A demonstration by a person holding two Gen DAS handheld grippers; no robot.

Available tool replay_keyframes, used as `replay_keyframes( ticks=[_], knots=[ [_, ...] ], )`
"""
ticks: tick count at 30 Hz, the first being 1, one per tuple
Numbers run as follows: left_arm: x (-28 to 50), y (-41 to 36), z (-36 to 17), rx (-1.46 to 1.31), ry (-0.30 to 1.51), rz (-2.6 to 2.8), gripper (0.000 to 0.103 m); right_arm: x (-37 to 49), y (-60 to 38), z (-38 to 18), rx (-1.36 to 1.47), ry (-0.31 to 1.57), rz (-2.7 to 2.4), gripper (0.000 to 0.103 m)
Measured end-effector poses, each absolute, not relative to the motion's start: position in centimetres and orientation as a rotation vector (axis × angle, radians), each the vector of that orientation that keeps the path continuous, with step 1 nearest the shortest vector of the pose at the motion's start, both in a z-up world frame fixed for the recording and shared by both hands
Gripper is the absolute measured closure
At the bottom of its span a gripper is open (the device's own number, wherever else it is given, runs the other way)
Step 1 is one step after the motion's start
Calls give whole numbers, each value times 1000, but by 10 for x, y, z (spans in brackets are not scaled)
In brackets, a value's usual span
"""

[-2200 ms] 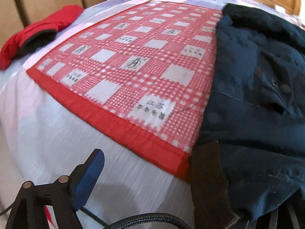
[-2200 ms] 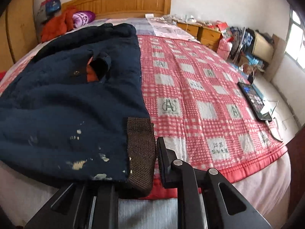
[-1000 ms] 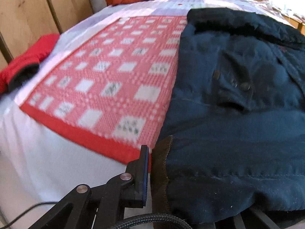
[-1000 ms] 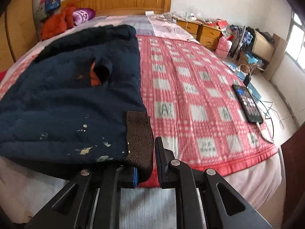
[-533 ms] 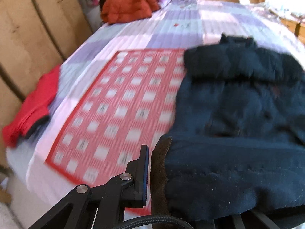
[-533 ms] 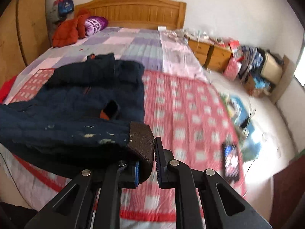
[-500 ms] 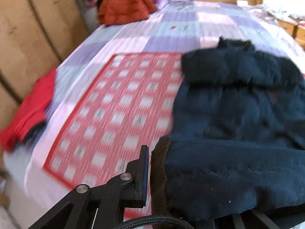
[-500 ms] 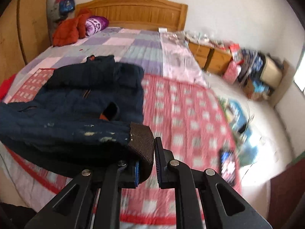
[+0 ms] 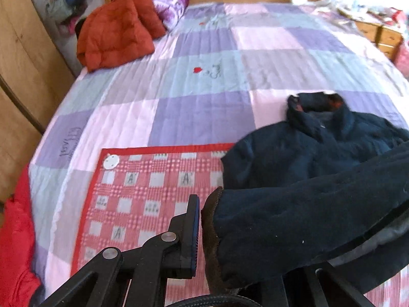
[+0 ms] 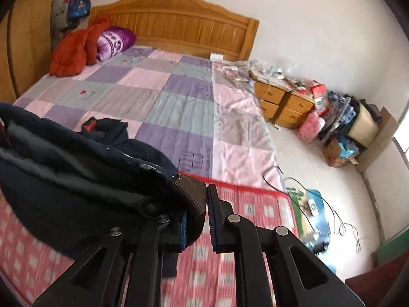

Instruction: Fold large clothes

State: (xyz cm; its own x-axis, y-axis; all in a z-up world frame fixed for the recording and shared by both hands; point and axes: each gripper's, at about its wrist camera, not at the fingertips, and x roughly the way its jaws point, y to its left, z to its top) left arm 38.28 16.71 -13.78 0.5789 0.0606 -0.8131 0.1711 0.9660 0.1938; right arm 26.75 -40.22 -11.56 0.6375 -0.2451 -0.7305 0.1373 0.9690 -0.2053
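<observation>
A dark navy jacket (image 9: 294,192) with a brown knit hem lies on the bed, its lower half lifted and carried over toward its collar (image 9: 317,112). My left gripper (image 9: 204,232) is shut on the left corner of the brown hem (image 9: 211,243). The other hem corner (image 10: 194,199) sits in my right gripper (image 10: 198,225), which is shut on it. From the right wrist view the jacket (image 10: 66,174) hangs to the left, its grey lining showing. The rest of the jacket rests on the red checked blanket (image 9: 143,194).
A purple and pink quilt (image 9: 204,81) covers the bed up to the wooden headboard (image 10: 179,25). An orange-red coat (image 9: 115,28) and a purple pillow (image 10: 112,42) lie at the head. A red garment (image 9: 15,243) hangs off the left side. Wooden drawers (image 10: 283,102) and floor clutter stand right.
Both grippers have risen and swept forward toward the headboard, carrying the jacket's hem over its body. The collar now sits close ahead and much more quilt shows.
</observation>
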Motion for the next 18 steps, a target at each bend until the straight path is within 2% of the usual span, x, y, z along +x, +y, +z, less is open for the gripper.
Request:
replay_keyframes(
  ticks=[8,18],
  knots=[
    [506,143,-200,273,1073,-22,90,402,-423,-183,-133,929,-255,89],
    [570,124,-290,296,1144,1,89,493,-438,-279,-90,1013,-318,89]
  ],
)
